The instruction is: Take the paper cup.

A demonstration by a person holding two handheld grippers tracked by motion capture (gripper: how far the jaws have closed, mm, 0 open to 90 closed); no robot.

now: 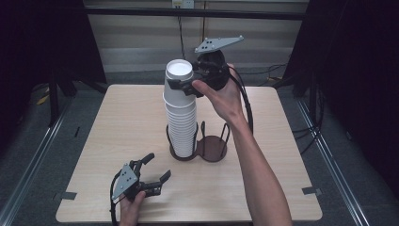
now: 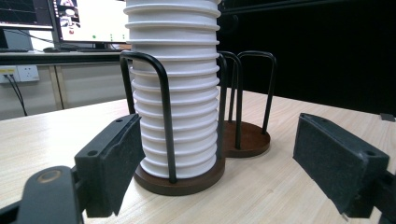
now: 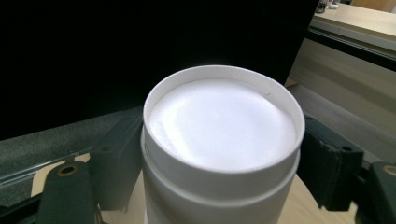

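A tall stack of white cups (image 1: 180,113) stands upside down in 1 ring of a brown 2-ring wire holder (image 1: 212,147) mid-table. The right gripper (image 1: 181,87) has its jaws around the top cup (image 3: 222,140), pads at both sides; whether they press it I cannot tell. The left gripper (image 1: 157,169) rests wide apart near the table (image 1: 117,122) edge, facing the stack's base.
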